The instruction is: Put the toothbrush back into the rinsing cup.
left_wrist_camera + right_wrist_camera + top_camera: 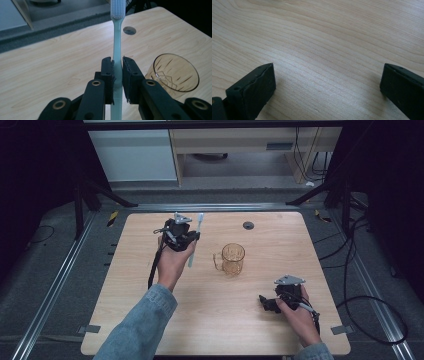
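Note:
A pale green toothbrush (117, 42) with white bristles is clamped by its handle between the black pads of my left gripper (117, 68). In the high view the toothbrush (196, 237) sticks out both ways from the left gripper (186, 237), bristle end toward the table's far edge, held above the wooden table (150, 320). An amber glass mug (232, 258) stands upright to the right of it, near the table's middle, also seen as the mug (175, 73) beside the left jaws. My right gripper (328, 80) is open over bare wood; it rests low at the front right (267, 304).
A small dark round grommet (248, 225) sits in the table near the far edge. Black cables trail off the table's right side on the grey floor. Metal rails run along both sides of the table.

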`<state>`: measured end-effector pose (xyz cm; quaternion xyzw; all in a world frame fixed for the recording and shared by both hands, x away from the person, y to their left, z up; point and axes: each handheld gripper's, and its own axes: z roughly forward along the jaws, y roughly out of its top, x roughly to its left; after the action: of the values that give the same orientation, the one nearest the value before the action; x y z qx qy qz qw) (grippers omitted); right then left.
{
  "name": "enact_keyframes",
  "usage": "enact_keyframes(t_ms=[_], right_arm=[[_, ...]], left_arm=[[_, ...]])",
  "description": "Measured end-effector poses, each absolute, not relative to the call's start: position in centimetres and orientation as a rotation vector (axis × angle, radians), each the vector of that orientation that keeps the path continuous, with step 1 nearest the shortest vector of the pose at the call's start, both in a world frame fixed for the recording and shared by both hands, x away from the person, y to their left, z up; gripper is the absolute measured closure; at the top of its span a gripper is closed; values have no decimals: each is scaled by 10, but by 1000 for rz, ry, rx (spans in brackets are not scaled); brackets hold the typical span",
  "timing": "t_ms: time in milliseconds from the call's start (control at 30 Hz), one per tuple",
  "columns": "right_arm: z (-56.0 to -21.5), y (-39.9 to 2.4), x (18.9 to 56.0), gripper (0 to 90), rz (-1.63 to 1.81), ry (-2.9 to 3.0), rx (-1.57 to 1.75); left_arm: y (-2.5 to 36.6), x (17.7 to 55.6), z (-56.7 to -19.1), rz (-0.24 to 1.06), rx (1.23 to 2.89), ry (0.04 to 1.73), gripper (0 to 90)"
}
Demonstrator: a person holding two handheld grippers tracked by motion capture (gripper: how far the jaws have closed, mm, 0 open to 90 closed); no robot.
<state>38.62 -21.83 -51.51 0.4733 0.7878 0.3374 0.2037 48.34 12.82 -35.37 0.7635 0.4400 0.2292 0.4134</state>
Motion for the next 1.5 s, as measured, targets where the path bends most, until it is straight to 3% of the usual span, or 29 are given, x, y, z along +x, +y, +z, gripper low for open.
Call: enact_keyframes(t_ms=[1500], right_arm=[[-515, -218, 386, 5, 941, 2204, 1313]], left_arm=[[108, 474, -338, 691, 1648, 983, 793]])
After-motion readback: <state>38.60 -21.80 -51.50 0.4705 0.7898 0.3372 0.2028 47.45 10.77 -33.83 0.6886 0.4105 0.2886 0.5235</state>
